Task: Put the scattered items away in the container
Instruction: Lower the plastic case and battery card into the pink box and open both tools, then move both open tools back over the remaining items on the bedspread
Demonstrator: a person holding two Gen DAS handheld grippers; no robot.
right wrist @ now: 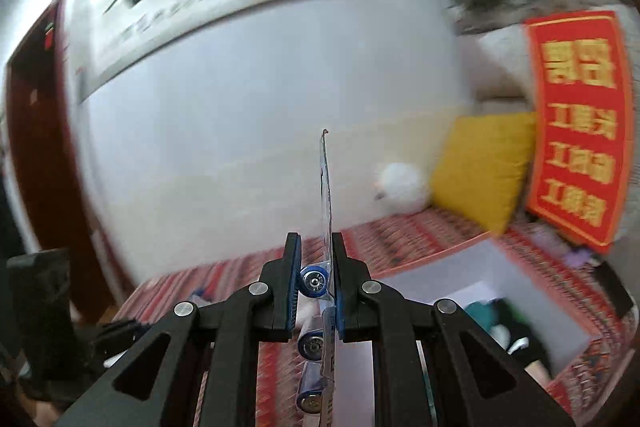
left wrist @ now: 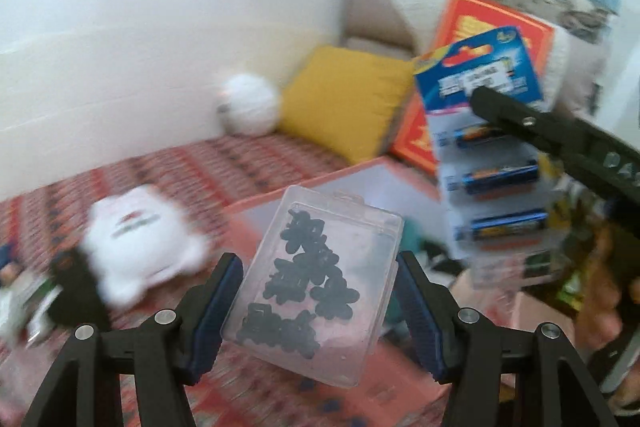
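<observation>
L gripper (left wrist: 318,311) clamps clear plastic box (left wrist: 316,287) w/ black bits; R gripper (right wrist: 316,287) pinches flat battery card (right wrist: 326,187).

Left wrist view: the clear plastic case (left wrist: 316,291) fills the gap between the left gripper (left wrist: 318,311) fingers, blocking the centre of the frame. To the right, the right gripper (left wrist: 560,143) and its hanging battery pack (left wrist: 486,131) close off the upper right. Pink container (left wrist: 352,187) sits behind the case; teal and dark items already occupy its right part, its pale left floor is bare. Lower left: a white pouch (left wrist: 140,239) on the patterned bed cover (left wrist: 192,167). Open cover stretches behind it to the white ball (left wrist: 250,105) and yellow cushion (left wrist: 344,103). Red box (left wrist: 500,23) walls the rear right.
</observation>
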